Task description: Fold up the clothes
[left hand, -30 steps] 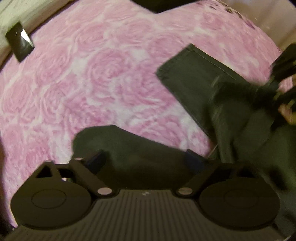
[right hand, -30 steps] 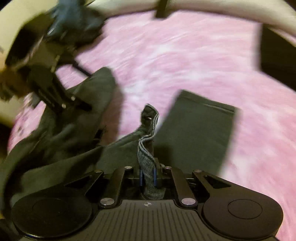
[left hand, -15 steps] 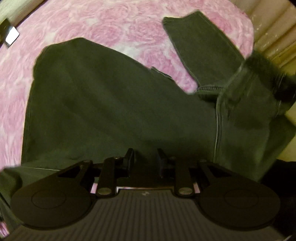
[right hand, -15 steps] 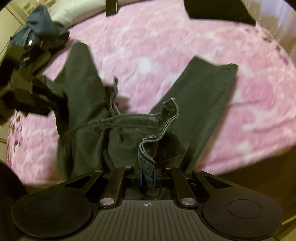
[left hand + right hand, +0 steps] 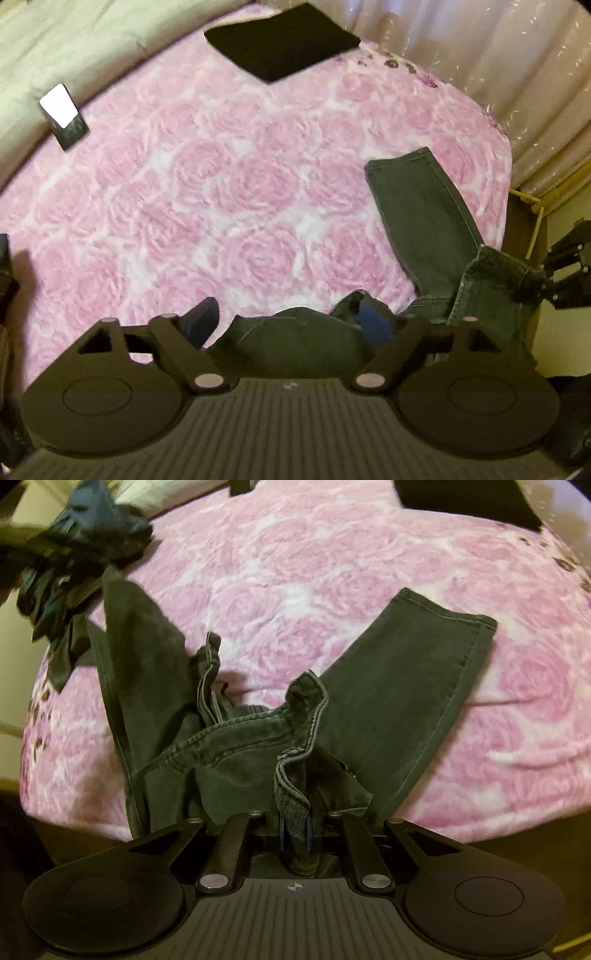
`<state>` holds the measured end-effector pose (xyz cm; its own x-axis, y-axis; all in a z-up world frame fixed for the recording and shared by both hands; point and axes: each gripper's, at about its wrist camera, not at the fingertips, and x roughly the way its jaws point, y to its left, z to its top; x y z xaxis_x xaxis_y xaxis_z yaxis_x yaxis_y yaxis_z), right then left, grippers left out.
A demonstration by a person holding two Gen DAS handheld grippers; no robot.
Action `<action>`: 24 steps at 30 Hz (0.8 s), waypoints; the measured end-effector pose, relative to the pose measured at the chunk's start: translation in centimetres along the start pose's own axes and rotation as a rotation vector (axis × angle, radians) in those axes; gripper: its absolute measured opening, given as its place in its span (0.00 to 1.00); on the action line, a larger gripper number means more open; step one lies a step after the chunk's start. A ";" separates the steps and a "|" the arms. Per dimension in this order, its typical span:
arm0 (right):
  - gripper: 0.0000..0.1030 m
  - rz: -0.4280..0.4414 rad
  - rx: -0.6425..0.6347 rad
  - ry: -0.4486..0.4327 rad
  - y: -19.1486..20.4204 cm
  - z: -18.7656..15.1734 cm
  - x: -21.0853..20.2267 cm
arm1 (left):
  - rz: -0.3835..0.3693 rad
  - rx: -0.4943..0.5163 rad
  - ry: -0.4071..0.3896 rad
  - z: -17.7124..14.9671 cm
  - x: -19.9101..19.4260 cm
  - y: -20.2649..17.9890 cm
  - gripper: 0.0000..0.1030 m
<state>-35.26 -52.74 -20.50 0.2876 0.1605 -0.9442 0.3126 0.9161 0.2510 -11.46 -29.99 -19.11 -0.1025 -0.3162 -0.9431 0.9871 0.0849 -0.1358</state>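
Jeans [image 5: 399, 686], dark grey-green denim, lie at the near edge of a bed w/ a pink rose-pattern blanket [image 5: 229, 177]. We hold a gripper in each hand. Right gripper [image 5: 294, 830] is clamped on a bunched bit of the waistband; a strip of denim stands up between its blue-edged pads. From there one leg runs up-right across the blanket, flat, hem squared off. The other leg goes up-left, twisted & partly lifted, its far end by the left-hand tool at top left of the right wrist view, blurred, so we can't tell any contact there.

Left gripper [image 5: 291, 325]: fingers [image 5: 201, 325] spread wide apart, not pinching anything. A fold of denim humps up between them; whether it touches a pad we can't tell. In the left wrist view the flat leg [image 5: 421, 218] lies to the right, & the right gripper's black linkage [image 5: 565, 273] shows at the far right edge w/ denim bunched against it.

Elsewhere on the blanket: a black folded garment [image 5: 280, 40] near the far edge, well apart from the jeans, & a small dark box w/ a white face [image 5: 63, 114] at the left, by a pale cream bedding roll [image 5: 74, 44]. Sheer curtains [image 5: 498, 55] hang behind the bed.
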 end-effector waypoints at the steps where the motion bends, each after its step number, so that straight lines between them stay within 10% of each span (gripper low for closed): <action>1: 0.08 0.003 -0.015 0.007 0.0 0.1 0.2 | -0.008 -0.003 0.045 0.1 1.4 0.4 0.82; 4: 0.08 0.016 -0.006 0.004 -0.2 0.1 0.1 | 0.011 0.046 0.196 -0.9 5.4 0.6 0.79; 7: 0.08 0.052 0.070 -0.014 -0.9 0.2 -0.4 | 0.011 0.126 0.292 -2.8 6.3 -0.7 0.40; 9: 0.08 0.099 0.167 -0.041 -1.5 0.6 -1.0 | 0.018 0.132 0.279 -3.1 5.2 -1.3 0.31; 15: 0.08 0.136 0.207 -0.215 -1.8 3.5 -5.1 | 0.029 0.151 0.089 1.7 0.0 -2.6 0.20; 24: 0.08 -0.175 0.405 -0.706 -6.9 2.6 -18.7 | 0.027 0.280 -0.396 15.0 -10.4 -6.3 0.33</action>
<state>-40.45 -63.04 -4.01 0.6625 -0.3641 -0.6546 0.6687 0.6814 0.2977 -14.75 -41.39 -3.90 -0.0752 -0.6575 -0.7497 0.9895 -0.1425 0.0258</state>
